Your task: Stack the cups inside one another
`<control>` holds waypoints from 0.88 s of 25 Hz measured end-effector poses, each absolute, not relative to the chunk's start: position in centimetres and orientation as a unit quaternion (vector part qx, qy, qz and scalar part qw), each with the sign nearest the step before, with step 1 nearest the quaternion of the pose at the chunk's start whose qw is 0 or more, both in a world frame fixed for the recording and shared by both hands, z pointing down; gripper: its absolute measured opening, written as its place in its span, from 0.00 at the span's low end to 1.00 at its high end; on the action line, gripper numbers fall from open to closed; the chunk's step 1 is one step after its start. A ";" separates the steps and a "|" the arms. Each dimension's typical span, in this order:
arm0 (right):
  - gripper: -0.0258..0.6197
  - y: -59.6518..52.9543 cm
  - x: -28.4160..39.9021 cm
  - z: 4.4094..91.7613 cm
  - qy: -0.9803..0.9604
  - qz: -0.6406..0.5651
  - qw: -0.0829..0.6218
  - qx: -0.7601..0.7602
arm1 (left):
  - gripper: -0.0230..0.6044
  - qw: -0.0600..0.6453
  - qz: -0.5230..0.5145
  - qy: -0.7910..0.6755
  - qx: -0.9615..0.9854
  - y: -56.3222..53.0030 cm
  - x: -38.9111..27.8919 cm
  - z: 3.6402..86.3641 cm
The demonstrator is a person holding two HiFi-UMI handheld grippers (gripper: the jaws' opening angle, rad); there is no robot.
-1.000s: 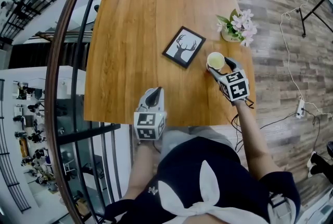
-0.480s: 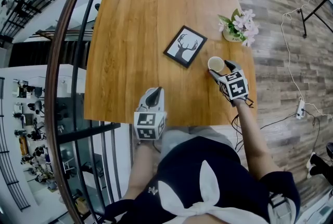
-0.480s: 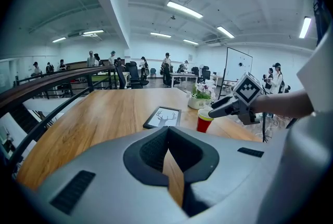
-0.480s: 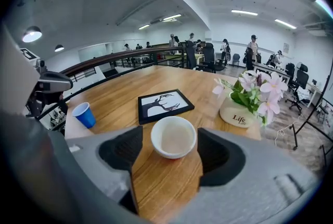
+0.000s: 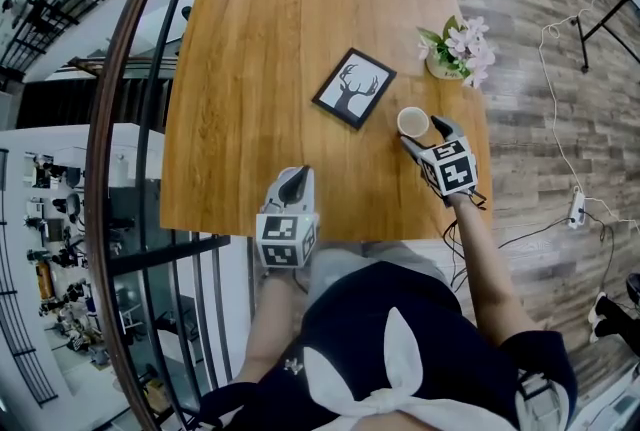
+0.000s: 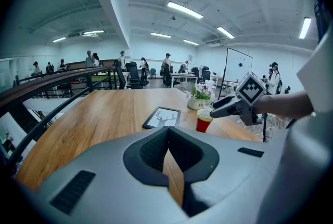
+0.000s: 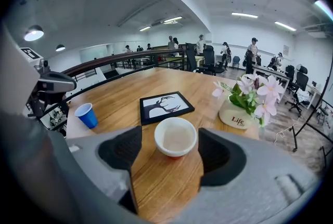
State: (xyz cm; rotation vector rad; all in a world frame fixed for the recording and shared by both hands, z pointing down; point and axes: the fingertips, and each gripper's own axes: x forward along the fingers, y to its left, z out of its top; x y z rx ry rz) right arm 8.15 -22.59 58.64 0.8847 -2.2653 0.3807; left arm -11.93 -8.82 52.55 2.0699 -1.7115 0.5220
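Observation:
A red cup [image 5: 413, 122] with a white inside stands upright on the wooden table [image 5: 250, 69], near its right edge. My right gripper [image 5: 424, 135] is open around it. Its jaws have just been opening, and in the right gripper view the cup [image 7: 176, 136] sits between the pads, clear of both. A blue cup [image 7: 86, 115] stands by the table's near left edge, close to my left gripper [image 7: 52, 85]; the head view does not show it. My left gripper [image 5: 293, 184] hangs at the near edge, shut and holding nothing. From there the red cup [image 6: 204, 120] shows far right.
A black framed deer picture [image 5: 354, 89] lies just left of the red cup. A white pot of pink flowers [image 5: 455, 52] stands at the table's right edge behind it. A curved railing [image 5: 120, 119] runs along the left side.
The red cup looks smaller and lower than a second ago and now rests on the table. The right gripper's jaws have spread off it. The left gripper has stayed put.

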 end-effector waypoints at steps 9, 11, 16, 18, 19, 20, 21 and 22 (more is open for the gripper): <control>0.56 -20.7 7.5 57.6 -0.879 0.135 0.324 0.322 | 0.07 0.201 0.184 -0.615 0.740 -8.6 -11.6 52.5; 0.56 -20.0 7.0 57.7 -0.882 0.134 0.324 0.315 | 0.07 0.202 0.182 -0.616 0.739 -8.3 -11.6 52.6; 0.56 -18.0 5.1 57.6 -0.892 0.130 0.321 0.290 | 0.07 0.206 0.180 -0.620 0.735 -7.3 -11.8 52.9; 0.56 -17.2 4.2 57.5 -0.896 0.129 0.321 0.280 | 0.07 0.209 0.179 -0.622 0.733 -7.0 -11.9 53.1; 0.56 -16.8 3.8 57.5 -0.897 0.129 0.320 0.275 | 0.07 0.210 0.179 -0.623 0.732 -6.9 -12.0 53.1; 0.56 -16.4 3.4 57.6 -0.899 0.129 0.319 0.270 | 0.07 0.212 0.179 -0.624 0.731 -6.8 -12.1 53.2; 0.56 -16.0 3.1 57.6 -0.901 0.131 0.318 0.266 | 0.07 0.212 0.179 -0.624 0.730 -6.7 -12.2 53.1; 0.56 -15.6 2.7 57.8 -0.902 0.132 0.318 0.261 | 0.07 0.212 0.179 -0.625 0.730 -6.6 -12.3 53.1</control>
